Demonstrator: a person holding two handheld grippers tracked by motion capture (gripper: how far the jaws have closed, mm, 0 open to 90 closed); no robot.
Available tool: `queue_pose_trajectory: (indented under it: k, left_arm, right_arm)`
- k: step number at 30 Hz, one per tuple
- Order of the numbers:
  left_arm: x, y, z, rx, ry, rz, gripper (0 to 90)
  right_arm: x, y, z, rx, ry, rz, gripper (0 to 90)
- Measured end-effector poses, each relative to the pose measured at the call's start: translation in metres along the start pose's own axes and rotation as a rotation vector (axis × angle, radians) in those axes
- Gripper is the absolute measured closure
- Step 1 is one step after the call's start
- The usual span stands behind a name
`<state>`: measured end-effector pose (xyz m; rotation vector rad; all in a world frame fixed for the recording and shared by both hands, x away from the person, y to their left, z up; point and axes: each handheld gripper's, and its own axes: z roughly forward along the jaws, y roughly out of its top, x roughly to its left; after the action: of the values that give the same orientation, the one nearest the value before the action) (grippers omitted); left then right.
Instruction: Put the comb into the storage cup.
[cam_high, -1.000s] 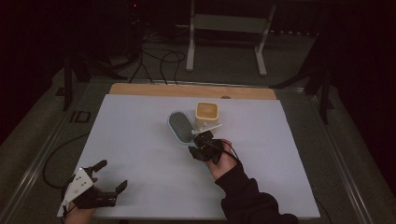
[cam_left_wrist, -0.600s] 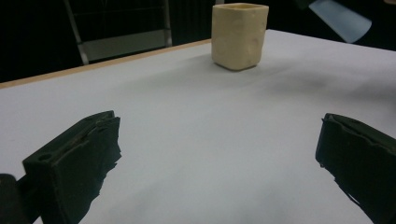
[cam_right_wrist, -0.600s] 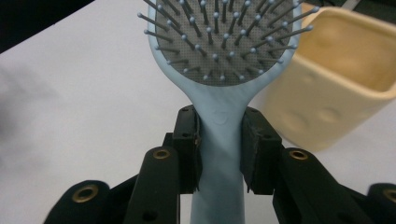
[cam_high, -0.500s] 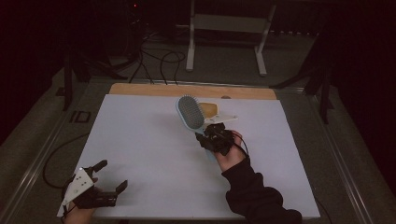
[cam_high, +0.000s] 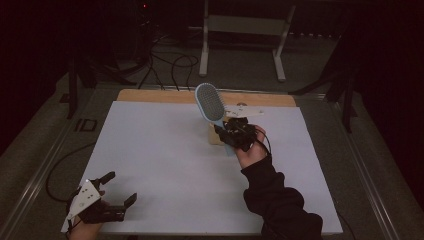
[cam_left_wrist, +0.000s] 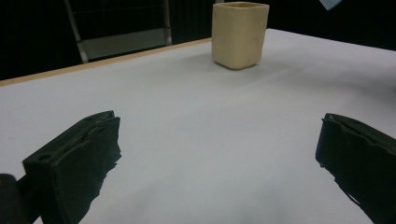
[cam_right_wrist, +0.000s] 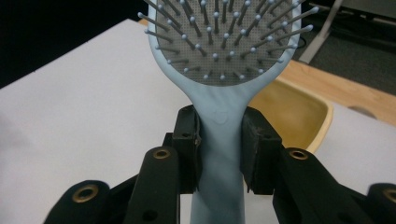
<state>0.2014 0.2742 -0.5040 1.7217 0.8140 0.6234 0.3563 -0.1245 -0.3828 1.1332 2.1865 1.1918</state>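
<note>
A light blue hairbrush (cam_high: 209, 102) with grey bristles is held up in the air, head tilted up and to the left. My right gripper (cam_high: 234, 134) is shut on its handle (cam_right_wrist: 220, 135), with the bristle pad (cam_right_wrist: 224, 42) facing the camera. Just behind and below the brush stands a cream square cup (cam_right_wrist: 299, 116), also seen upright in the left gripper view (cam_left_wrist: 239, 33). My left gripper (cam_high: 120, 192) rests open at the table's near left corner, with nothing between its fingers (cam_left_wrist: 74, 158).
The white table top (cam_high: 165, 150) has a wooden strip (cam_high: 150, 95) along its far edge. Beyond the table are a metal stand (cam_high: 240, 30) and cables on the dark floor.
The right gripper has lifted the hairbrush off the table and carried it up and right, tilting the head upward above the cup. The left gripper has not moved.
</note>
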Motion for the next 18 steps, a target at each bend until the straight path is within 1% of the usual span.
queue_pose_trajectory:
  k: [3,4,6,8,11,13,15,18]
  left_arm:
    - [0.000,0.000,0.000,-0.004,0.001,-0.003,0.0]
    - [0.000,0.000,0.000,0.002,0.001,-0.001,0.0]
    - [0.000,0.000,0.000,-0.004,0.002,-0.002,0.0]
    - [0.001,0.000,0.000,0.000,0.001,-0.001,0.0]
    - [0.000,0.000,0.000,0.002,0.003,0.000,0.0]
    - [0.000,0.000,0.000,-0.004,0.004,-0.002,0.0]
    - [0.000,0.000,0.000,0.002,0.002,0.000,0.0]
    - [0.000,0.000,-0.001,-0.003,0.002,-0.002,0.0]
  right_arm:
    - [-0.006,0.004,0.002,-0.024,0.015,0.022,70.1]
    - [-0.008,0.005,0.002,-0.027,0.018,0.028,70.2]
    - [-0.012,0.007,0.004,-0.050,0.025,0.021,70.1]
    - [-0.015,0.008,0.005,-0.084,0.039,0.016,70.2]
    - [-0.017,0.011,0.007,-0.113,0.023,0.012,70.1]
    - [-0.020,0.015,0.008,-0.122,0.035,0.024,70.1]
    - [-0.022,0.019,0.011,-0.128,0.037,0.025,70.2]
    - [-0.024,0.024,0.016,-0.140,0.032,0.017,70.1]
